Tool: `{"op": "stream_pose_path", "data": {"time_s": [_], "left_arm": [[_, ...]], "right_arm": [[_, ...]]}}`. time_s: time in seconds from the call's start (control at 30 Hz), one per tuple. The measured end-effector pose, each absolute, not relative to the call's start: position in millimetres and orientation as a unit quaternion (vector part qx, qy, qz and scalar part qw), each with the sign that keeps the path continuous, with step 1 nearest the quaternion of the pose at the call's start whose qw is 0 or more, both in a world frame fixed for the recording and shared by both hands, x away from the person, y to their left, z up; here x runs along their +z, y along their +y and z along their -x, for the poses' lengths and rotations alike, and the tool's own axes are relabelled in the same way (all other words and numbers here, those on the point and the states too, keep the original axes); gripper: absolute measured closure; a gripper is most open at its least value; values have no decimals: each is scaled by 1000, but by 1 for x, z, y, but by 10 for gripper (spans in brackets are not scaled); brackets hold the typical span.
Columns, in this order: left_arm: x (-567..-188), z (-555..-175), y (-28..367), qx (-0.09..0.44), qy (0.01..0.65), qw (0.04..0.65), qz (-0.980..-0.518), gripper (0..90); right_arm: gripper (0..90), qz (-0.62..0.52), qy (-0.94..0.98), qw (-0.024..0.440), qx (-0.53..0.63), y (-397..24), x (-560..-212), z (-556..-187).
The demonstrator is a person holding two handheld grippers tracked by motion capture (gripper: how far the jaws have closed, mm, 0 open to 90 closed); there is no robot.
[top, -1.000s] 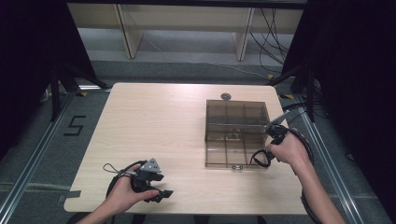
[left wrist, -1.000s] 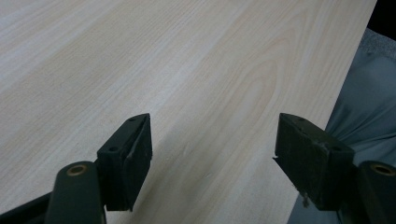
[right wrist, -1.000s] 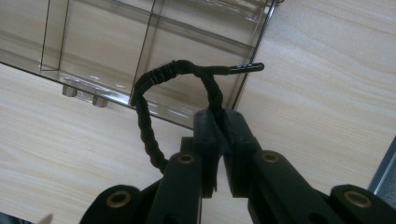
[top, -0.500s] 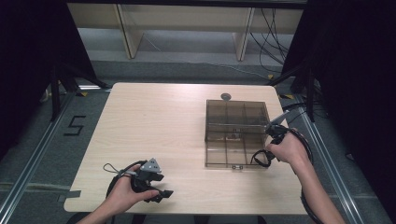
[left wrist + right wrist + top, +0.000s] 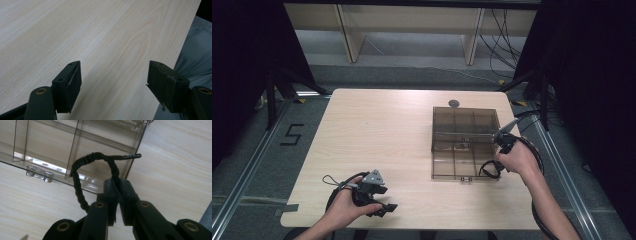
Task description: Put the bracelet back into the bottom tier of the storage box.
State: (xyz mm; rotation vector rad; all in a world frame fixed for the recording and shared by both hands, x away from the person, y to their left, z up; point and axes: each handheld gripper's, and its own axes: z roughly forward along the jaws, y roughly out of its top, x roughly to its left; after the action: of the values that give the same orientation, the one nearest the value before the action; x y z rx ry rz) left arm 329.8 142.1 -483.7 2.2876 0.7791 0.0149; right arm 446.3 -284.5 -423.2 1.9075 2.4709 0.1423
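The right claw point(image 5: 117, 185) was clamped on a black cord point(image 5: 82, 173) at the compartment box's point(image 5: 464, 142) 4 o'clock corner, presumably for stowing, while the left claw point(image 5: 113, 85) idled open above bare table point(image 5: 372, 135).

A black braided cord point(image 5: 77, 185) with a hard black tip point(image 5: 131, 156) is pinched between the closed jaws of the right claw point(image 5: 117, 185). From the jaws it arches up and over in a loop, then drops back beside the claw. Just beyond the claw lies a smoky, see-through compartment box point(image 5: 50, 147), flat on the counter point(image 5: 175, 170), its near corner under the loop.
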Motion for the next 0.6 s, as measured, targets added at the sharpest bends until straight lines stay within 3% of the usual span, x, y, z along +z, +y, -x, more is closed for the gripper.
{"op": "stream_pose_path", "data": {"time_s": [0.6], "left_arm": [[-484, -330, 142, 6, 301, 355, -885, 275]], "right_arm": [[851, -612, 790, -7, 26, -285, -429, -454]]}}
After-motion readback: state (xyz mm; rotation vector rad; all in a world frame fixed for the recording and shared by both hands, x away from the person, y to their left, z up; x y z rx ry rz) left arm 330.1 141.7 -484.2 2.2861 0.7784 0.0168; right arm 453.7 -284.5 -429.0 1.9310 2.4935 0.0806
